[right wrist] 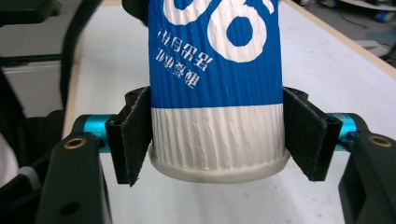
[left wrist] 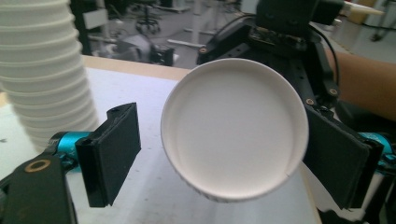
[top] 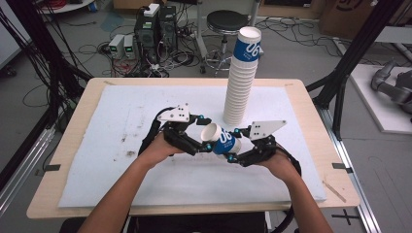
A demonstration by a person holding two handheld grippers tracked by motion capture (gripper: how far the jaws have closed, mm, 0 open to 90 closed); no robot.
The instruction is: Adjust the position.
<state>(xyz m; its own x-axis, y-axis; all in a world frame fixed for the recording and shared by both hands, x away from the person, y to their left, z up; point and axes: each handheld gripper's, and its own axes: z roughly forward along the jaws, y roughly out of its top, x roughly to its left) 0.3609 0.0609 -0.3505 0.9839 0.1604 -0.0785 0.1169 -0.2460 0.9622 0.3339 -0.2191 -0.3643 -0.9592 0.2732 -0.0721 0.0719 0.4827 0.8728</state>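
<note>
From the high view we hold the cup (top: 221,140) sideways above the desk's (top: 92,97) middle, near the stack (top: 240,77); the left gripper (left wrist: 219,163) view shows jaws apart around its mouth; the right gripper (right wrist: 217,140) view shows pads clamped on its base, steadying it.

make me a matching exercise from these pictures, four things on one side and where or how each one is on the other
Things
1. blue and white paper cup
2. tall stack of white paper cups
3. left gripper
4. right gripper

States
A. stands upright on the white table cover
B. jaws apart, either side of the cup's open mouth
C. lies sideways above the table between the two grippers
D. pads pressed on the cup's white base end

Pairs: 1-C, 2-A, 3-B, 4-D
</note>
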